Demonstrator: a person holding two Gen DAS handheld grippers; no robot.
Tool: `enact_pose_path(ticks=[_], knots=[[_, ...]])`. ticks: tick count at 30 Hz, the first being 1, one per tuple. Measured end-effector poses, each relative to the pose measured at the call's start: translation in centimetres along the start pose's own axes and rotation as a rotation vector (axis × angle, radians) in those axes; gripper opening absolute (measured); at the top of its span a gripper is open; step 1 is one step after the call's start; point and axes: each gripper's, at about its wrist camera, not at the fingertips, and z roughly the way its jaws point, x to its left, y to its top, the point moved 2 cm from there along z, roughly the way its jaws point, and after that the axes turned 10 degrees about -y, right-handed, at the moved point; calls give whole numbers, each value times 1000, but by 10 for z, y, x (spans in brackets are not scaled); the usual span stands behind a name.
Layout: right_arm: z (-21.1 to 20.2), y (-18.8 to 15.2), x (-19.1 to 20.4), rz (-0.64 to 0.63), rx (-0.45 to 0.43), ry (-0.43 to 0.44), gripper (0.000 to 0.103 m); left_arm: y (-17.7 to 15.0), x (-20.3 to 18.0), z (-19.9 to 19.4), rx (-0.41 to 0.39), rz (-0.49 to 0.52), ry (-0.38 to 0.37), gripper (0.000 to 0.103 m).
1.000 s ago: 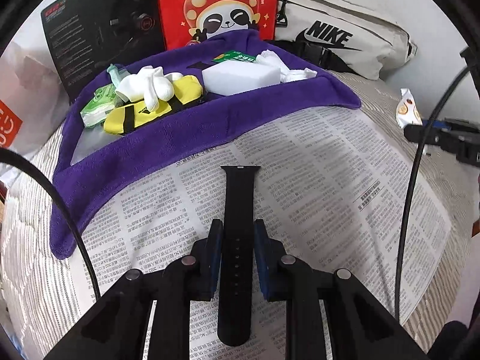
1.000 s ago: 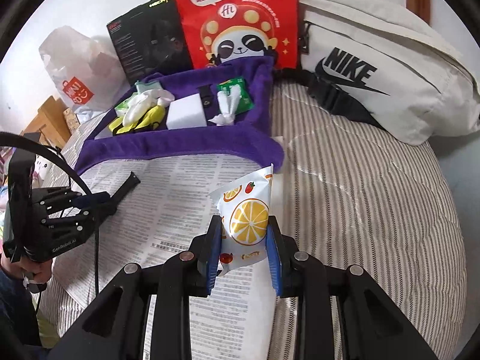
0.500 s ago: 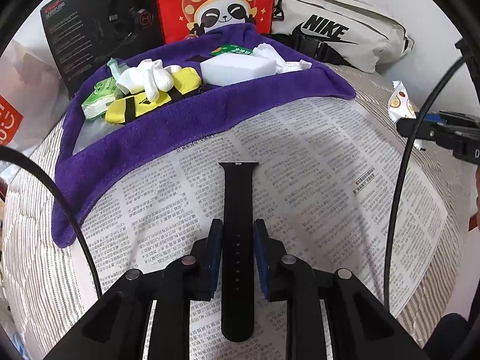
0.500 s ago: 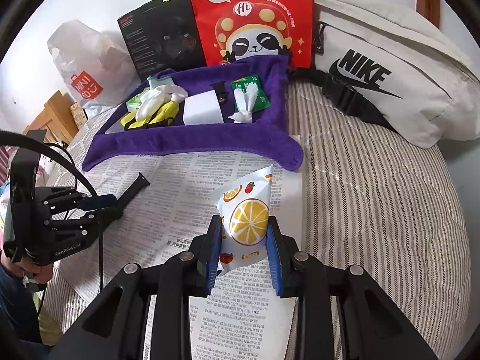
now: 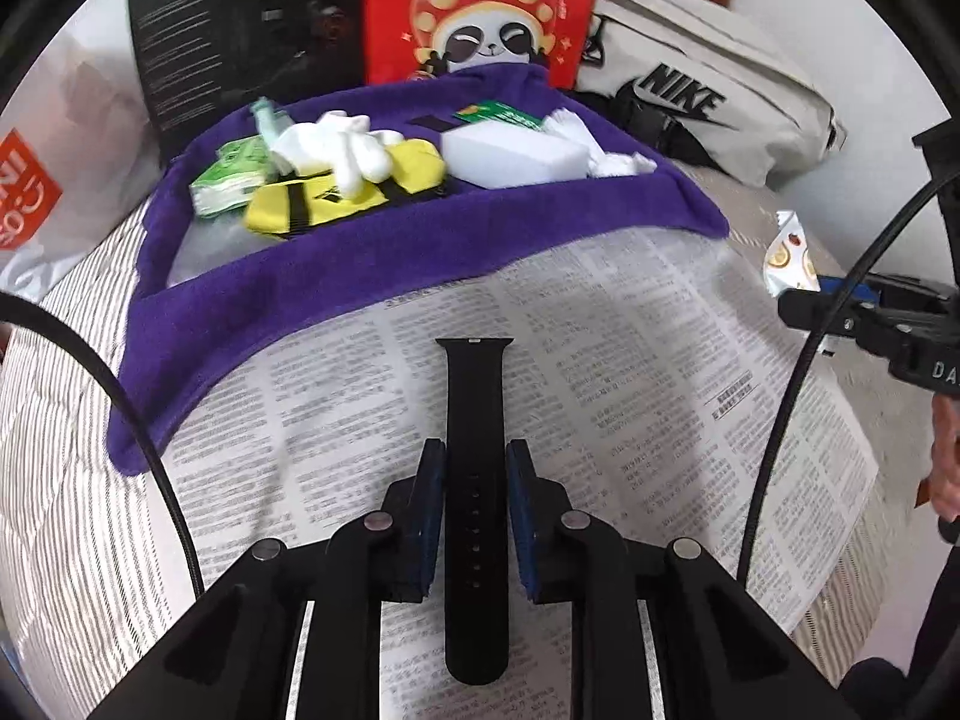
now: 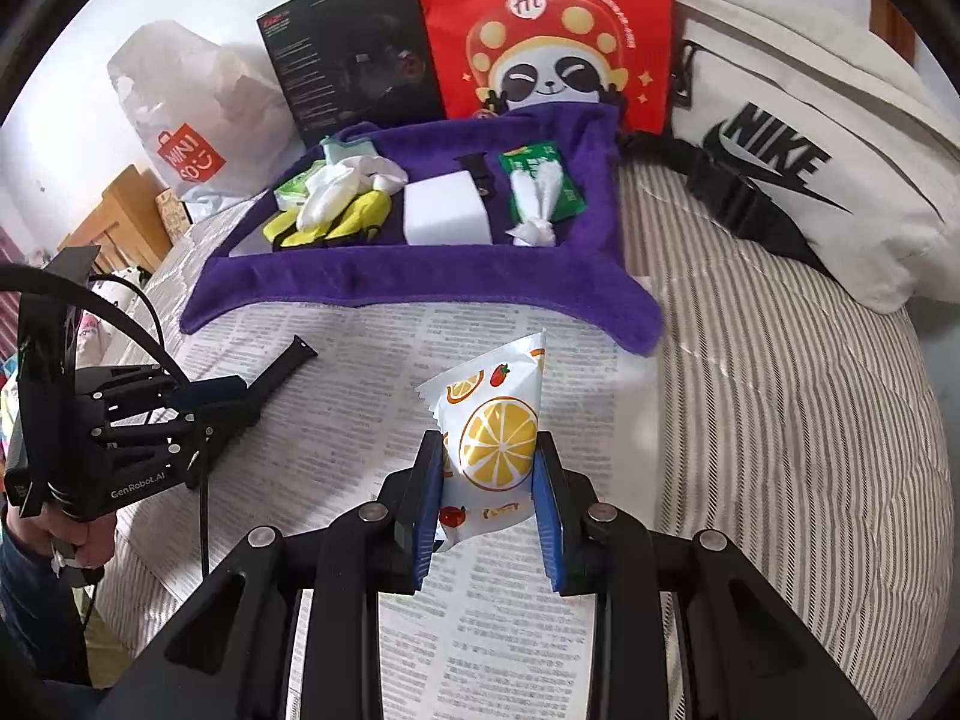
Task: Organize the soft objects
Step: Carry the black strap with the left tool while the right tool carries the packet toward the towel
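My left gripper (image 5: 476, 525) is clamped on a black watch strap (image 5: 477, 420): both blue-padded fingers (image 5: 431, 516) press its edges at mid-length. The strap runs up the centre of the left wrist view, its upper end over the newspaper (image 5: 630, 372) spread on the striped bed (image 5: 54, 450), its lower end passing back between the fingers toward the bottom of the frame.

My right gripper (image 6: 487, 501) is clamped on a white snack packet (image 6: 489, 420) printed with an orange slice. The packet stands upright at lower centre of the right wrist view, above the newspaper, with its crimped top edge pointing toward the purple towel (image 6: 420, 276).

The purple towel lies across the upper middle of both views, beyond the newspaper's far edge. On it, from left to right in the right wrist view: a green tissue pack (image 6: 295, 187), white gloves (image 6: 336, 189) over a yellow item with black straps (image 6: 336, 222), a white sponge block (image 6: 445, 210), a second black strap (image 6: 477, 171), and a twisted white cloth (image 6: 534, 204) lying on a green packet (image 6: 540, 165).

Behind the towel stand a black headset box (image 6: 348, 60) and a red panda bag (image 6: 546, 30). A white Nike bag (image 6: 810, 138) lies at upper right.
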Motion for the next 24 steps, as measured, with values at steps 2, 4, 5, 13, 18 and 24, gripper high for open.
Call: enact_pose_path(ticks=[2,4,5,13,18,24], knots=[[-1,5,3,-6,-5,5,29,0,4,-6,-10,-19,-9,20],[-2,10,7,-11,-11,11,29,1,7,-12,-24,-34,-9,20],[-3,13,9,-14,-14,14,29,1,9,-15,-27,-40,-11,20],[-3,31,26,-33,-33,37,29,5,21,-35,-67,-66,9,20],[-1,40,33,-32,-41,54,29,14,29,-48,-90,-66,15,20],[-3,56,33,-32,-60,52,29,30,42,-60,-124,-78,17,20]])
